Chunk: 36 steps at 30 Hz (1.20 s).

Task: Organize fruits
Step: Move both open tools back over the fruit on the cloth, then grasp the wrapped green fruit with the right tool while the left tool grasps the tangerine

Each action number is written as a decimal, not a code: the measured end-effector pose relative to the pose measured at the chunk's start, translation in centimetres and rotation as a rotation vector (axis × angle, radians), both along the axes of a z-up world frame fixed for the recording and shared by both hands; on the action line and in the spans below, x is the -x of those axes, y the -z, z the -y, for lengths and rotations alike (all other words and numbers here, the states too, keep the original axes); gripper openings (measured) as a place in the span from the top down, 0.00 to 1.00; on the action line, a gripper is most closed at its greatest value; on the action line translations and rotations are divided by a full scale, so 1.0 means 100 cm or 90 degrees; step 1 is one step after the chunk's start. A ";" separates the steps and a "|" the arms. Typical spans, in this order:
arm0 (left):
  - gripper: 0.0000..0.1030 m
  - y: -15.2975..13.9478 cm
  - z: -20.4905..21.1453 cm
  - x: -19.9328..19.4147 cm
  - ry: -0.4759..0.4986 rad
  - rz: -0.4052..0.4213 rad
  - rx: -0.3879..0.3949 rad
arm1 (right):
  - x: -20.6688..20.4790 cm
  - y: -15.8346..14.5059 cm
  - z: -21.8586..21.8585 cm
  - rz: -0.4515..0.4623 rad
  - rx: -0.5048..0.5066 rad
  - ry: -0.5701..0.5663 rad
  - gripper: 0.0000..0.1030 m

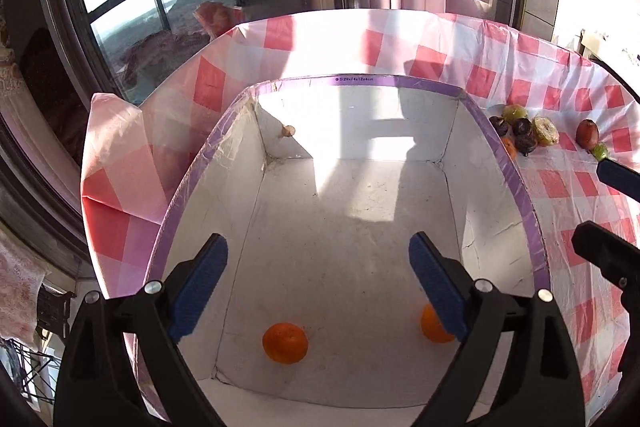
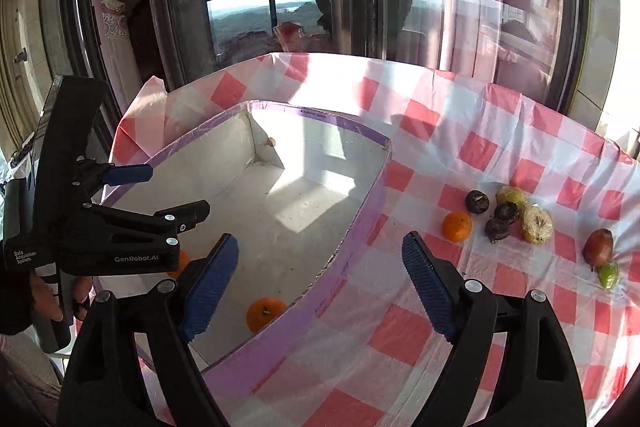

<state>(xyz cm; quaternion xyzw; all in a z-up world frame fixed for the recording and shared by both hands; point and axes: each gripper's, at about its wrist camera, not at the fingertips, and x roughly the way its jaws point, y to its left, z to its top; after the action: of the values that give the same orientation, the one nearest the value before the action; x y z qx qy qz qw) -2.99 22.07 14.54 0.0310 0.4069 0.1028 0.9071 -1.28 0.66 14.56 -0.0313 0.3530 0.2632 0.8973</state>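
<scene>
The surface (image 2: 460, 131), spread with a pink-and-white checked cloth, carries a large white box (image 2: 360, 223) with a purple-taped rim on its left part and a loose cluster of fruit on its right. Two oranges already lie on the box floor at the near end: one (image 1: 285, 342) in the open, the other (image 1: 432, 325) partly hidden behind a finger of the left gripper (image 1: 318, 287). That gripper hangs over the box with its jaws wide apart and nothing between them. The right gripper (image 2: 320, 291) straddles the box's right wall from above, equally wide and equally empty.

Outside the box, a third orange (image 2: 457, 226) sits nearest the wall, well apart from the right gripper's fingers. Just beyond it lie three dark round fruits (image 2: 496, 215) and two pale wrapped ones (image 2: 536, 223), nearly touching each other; a reddish fruit (image 2: 598, 247) and a small green one (image 2: 608, 274) rest further right.

The step in hand looks like going back for the next piece, with most of the sorting left. The lone orange is the sensible pick: it has clear cloth on its near side. Approach with the jaws kept wide, set the fingers either side of its middle, and close gently, since the cloth looks slick and a glancing touch could roll it into the dark fruits. Lift clear of the purple rim before crossing, and place it beside the other oranges
</scene>
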 end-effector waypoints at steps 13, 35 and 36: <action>0.02 0.003 0.191 -0.072 0.148 -0.077 0.079 | -0.054 0.102 0.195 -0.171 0.116 0.331 0.21; 0.04 0.142 0.235 -0.173 0.142 -0.157 0.088 | -0.207 0.149 0.335 -0.137 0.094 0.385 0.24; 0.03 0.142 0.234 -0.181 0.136 -0.154 0.089 | -0.213 0.149 0.337 -0.137 0.092 0.377 0.23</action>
<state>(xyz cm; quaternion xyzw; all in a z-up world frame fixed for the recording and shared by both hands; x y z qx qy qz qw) 15.12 -1.33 0.35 0.0233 0.5134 -0.0272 0.8574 20.01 -33.08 -0.31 0.0369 0.4575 -0.0334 0.8878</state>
